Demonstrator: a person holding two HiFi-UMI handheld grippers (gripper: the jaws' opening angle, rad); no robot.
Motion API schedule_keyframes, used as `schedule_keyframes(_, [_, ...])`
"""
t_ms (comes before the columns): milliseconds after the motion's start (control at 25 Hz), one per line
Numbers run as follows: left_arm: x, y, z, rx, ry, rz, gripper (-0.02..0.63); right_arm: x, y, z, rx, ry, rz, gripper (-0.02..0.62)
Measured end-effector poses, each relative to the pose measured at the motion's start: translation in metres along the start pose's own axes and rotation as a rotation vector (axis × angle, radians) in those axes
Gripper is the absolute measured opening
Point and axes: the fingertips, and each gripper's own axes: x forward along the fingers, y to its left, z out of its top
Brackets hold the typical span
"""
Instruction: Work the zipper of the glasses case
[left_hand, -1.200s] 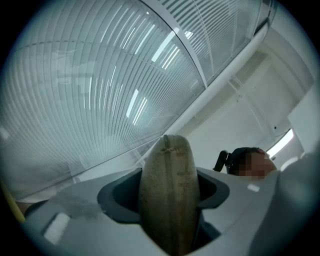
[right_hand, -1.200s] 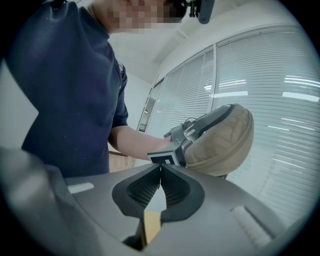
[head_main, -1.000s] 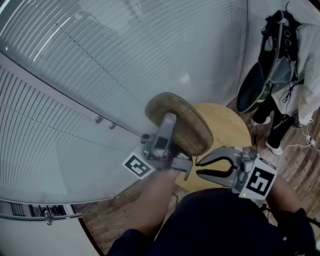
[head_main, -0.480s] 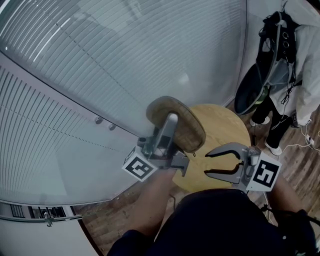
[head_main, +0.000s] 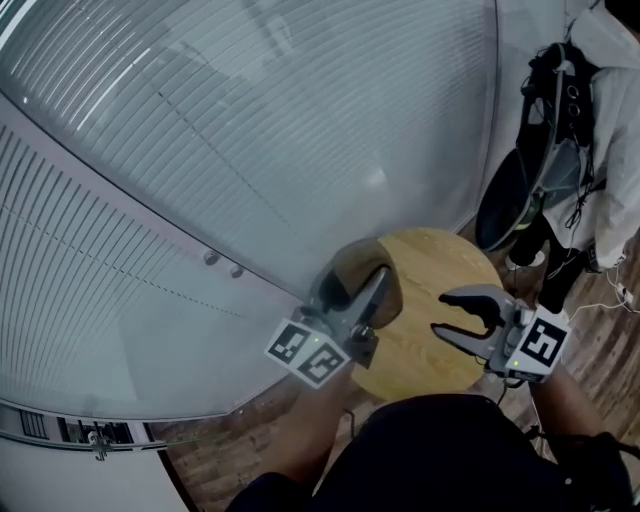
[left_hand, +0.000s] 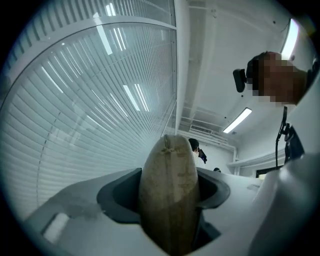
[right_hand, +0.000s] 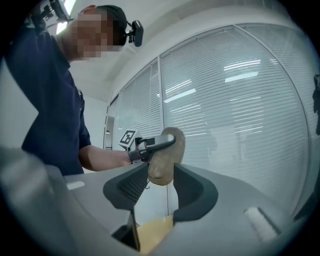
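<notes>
The tan oval glasses case (head_main: 348, 270) is held on edge above the left side of the round wooden table (head_main: 440, 262). My left gripper (head_main: 375, 287) is shut on it. In the left gripper view the case (left_hand: 169, 200) fills the gap between the jaws, seam up. My right gripper (head_main: 440, 314) stands open to the right of the case, clear of it, with nothing between its fingers. In the right gripper view the case (right_hand: 167, 152) and the left gripper (right_hand: 150, 144) show beyond the open jaws. I cannot make out the zipper pull.
A glass wall with blinds (head_main: 250, 120) runs close behind the table. A dark bag and hanging clothes (head_main: 545, 130) stand at the far right over a wooden floor (head_main: 600, 330). Cables lie on the floor there.
The right gripper's jaws have opened and it has drawn away to the right of the case. The left gripper has come lower toward the table with the case in it.
</notes>
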Motion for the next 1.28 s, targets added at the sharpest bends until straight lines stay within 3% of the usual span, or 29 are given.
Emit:
schedule_keyframes(200, [-0.009,0.007,-0.006,0.014,0.044,0.046,0.302,-0.015,-0.035,0.006,0.073,0.003,-0.179,0.169])
schedule_keyframes(400, [-0.038,0.019,-0.03,0.078,0.11,0.104,0.302,-0.038,-0.063,-0.012,0.229,-0.024,-0.328,0.163])
schedule_keyframes(520, [-0.056,0.016,-0.048,0.11,0.147,0.116,0.302,-0.051,-0.073,-0.024,0.262,-0.041,-0.39,0.125])
schedule_keyframes(600, [-0.067,0.016,-0.065,0.125,0.182,0.128,0.302,-0.059,-0.079,-0.033,0.244,-0.046,-0.446,0.052])
schedule_keyframes(680, [-0.076,0.019,-0.08,0.123,0.211,0.145,0.302,-0.066,-0.084,-0.046,0.235,-0.036,-0.493,0.02])
schedule_keyframes(920, [-0.094,0.022,-0.098,0.14,0.225,0.164,0.302,-0.081,-0.095,-0.095,0.231,0.037,-0.591,0.008])
schedule_keyframes(1120, [-0.098,0.029,-0.119,0.192,0.256,0.179,0.302,-0.102,-0.109,-0.133,0.306,0.002,-0.657,0.006])
schedule_keyframes(1280, [-0.101,0.032,-0.143,0.206,0.265,0.177,0.302,-0.107,-0.106,-0.16,0.308,0.004,-0.659,0.006])
